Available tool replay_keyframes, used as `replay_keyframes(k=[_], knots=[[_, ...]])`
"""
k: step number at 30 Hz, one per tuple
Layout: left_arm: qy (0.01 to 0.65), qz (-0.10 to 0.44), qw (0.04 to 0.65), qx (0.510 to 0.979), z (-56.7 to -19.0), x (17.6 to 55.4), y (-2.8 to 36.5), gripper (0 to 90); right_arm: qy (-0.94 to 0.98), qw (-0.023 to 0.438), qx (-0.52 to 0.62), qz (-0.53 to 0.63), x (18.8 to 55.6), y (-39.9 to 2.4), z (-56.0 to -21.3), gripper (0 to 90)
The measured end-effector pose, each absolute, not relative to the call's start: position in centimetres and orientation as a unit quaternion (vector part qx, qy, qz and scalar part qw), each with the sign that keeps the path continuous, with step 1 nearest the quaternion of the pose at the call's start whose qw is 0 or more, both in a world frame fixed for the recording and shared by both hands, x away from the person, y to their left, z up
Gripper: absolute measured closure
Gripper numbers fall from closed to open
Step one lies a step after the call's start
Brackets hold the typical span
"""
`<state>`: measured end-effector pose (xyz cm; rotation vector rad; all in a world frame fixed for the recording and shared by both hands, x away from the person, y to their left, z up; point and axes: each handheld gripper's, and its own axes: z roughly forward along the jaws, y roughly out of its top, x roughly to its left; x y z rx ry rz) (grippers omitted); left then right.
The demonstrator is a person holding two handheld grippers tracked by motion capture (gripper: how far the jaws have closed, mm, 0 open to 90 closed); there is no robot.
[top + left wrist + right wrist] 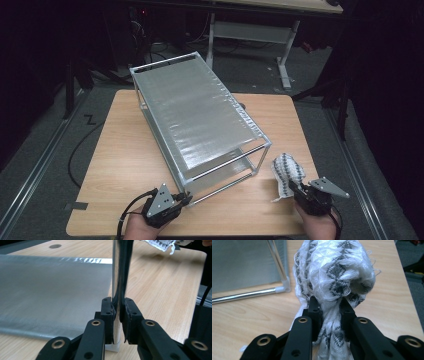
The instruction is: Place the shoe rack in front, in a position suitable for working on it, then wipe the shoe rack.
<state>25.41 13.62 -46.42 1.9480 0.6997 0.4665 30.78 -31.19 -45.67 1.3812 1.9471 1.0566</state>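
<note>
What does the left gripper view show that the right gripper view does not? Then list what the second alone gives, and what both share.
Left gripper view alone: the left gripper shut on the rack's upright corner post, with its white foot on the table.

Right gripper view alone: the right gripper shut on the bunched white-and-grey cloth, whose woven diamond pattern is plain.

Both: the wooden table, the rack's grey mesh shelf and the cloth, a frayed edge at the top of the left gripper view.
</note>
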Motion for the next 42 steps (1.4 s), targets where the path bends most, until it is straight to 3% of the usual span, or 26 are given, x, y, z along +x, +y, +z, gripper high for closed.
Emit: replay_keyframes(k=[14,28,42], knots=[[0.34,0.209,0.49,0.775,-46.7,23.6,17.0,80.6,0.751,0.277,0.435,0.412,33.9,-25.1,-44.3,76.9],[0.342,0.213,0.485,0.776,-46.7,23.5,17.2,80.6,0.737,0.313,0.379,0.464,31.8,-23.0,-40.1,76.9],[0.339,0.211,0.485,0.778,-46.7,23.7,17.1,80.6,0.788,0.258,0.378,0.412,32.5,-22.0,-43.9,77.0]])
